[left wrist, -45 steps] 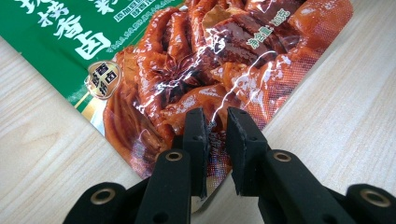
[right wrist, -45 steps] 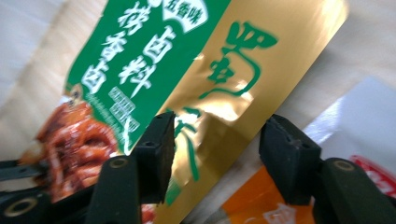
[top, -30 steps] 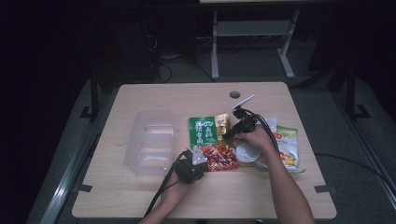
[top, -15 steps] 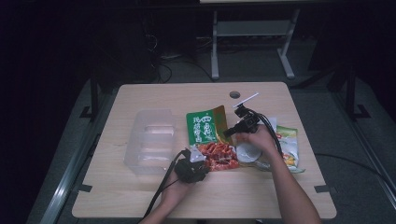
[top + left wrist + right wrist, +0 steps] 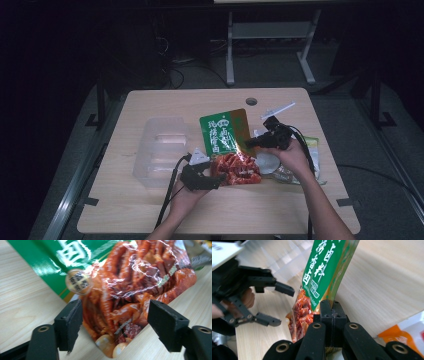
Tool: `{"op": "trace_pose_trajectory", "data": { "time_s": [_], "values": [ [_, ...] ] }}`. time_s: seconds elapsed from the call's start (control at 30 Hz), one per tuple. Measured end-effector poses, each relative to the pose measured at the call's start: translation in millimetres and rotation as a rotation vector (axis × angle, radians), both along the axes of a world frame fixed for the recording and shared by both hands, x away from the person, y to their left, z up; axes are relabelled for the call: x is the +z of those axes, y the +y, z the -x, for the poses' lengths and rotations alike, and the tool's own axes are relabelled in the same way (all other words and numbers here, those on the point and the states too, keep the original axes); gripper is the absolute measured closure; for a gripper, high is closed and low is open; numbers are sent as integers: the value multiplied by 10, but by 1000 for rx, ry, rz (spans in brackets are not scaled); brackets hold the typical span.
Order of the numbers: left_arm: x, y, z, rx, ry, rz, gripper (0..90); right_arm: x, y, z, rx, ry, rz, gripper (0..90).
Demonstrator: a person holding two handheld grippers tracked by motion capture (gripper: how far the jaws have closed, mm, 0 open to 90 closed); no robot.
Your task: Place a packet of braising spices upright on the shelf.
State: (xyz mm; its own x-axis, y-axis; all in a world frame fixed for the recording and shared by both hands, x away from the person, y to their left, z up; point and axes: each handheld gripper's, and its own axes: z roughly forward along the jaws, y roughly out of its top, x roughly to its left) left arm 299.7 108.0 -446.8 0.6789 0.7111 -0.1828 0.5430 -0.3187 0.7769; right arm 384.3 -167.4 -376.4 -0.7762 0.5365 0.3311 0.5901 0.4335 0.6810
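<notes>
A green snack packet [image 5: 224, 132] with a red food picture on its lower half hangs tilted over the table's middle. My right gripper [image 5: 249, 143] is shut on its right edge; in the right gripper view the jaws [image 5: 332, 311] pinch the packet [image 5: 322, 272] near its lower part. My left gripper [image 5: 215, 177] stands open at the packet's lower left corner. In the left gripper view its two jaws [image 5: 115, 327] sit apart on either side of the packet's red end [image 5: 130, 277], not touching it. The open left gripper [image 5: 274, 305] also appears in the right gripper view.
A clear plastic container [image 5: 160, 147] stands on the table's left. Other snack packets [image 5: 312, 150] and a white round object [image 5: 267, 162] lie under the right hand. A white stick [image 5: 277, 109] and a table hole [image 5: 251, 101] are farther back.
The right gripper has raised the green packet by its edge and drawn it a little farther up the table. The left gripper has stayed open by the packet's lower corner.
</notes>
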Motion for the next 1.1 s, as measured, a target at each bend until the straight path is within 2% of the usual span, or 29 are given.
{"op": "trace_pose_trajectory", "data": {
  "time_s": [0.2, 0.33, 0.47, 0.53, 0.63, 0.77, 0.83, 0.87, 0.93, 1.0, 1.1],
  "values": [
    [-22, -28, -52, 23, 2, 47, 207, 75, -172, 256, 16, -102, -12, 897],
    [-61, -71, -110, 18, 39, 101, 212, 54, -289, 367, 21, -142, -10, 897],
    [-102, -136, -167, -28, 75, 135, 232, 25, -368, 423, 39, -166, -39, 897],
    [-121, -158, -203, -49, 109, 173, 242, 14, -386, 441, 45, -174, -45, 897],
    [-140, -169, -242, -87, 131, 222, 340, 2, -400, 457, 52, -181, -53, 897],
    [-122, -137, -251, -91, 123, 223, 516, -5, -410, 456, 47, -175, -47, 896],
    [-105, -124, -237, -95, 104, 219, 614, -16, -429, 455, 37, -168, -45, 895],
    [-92, -108, -234, -108, 85, 203, 654, -23, -440, 454, 37, -163, -45, 895],
    [-83, -112, -227, -113, 73, 205, 701, -55, -464, 450, 29, -154, -55, 895],
    [-81, -121, -218, -114, 78, 215, 741, -85, -475, 448, 24, -155, -57, 895],
    [-73, -127, -205, -119, 69, 206, 789, -115, -489, 451, 21, -146, -60, 894]
  ]
}}
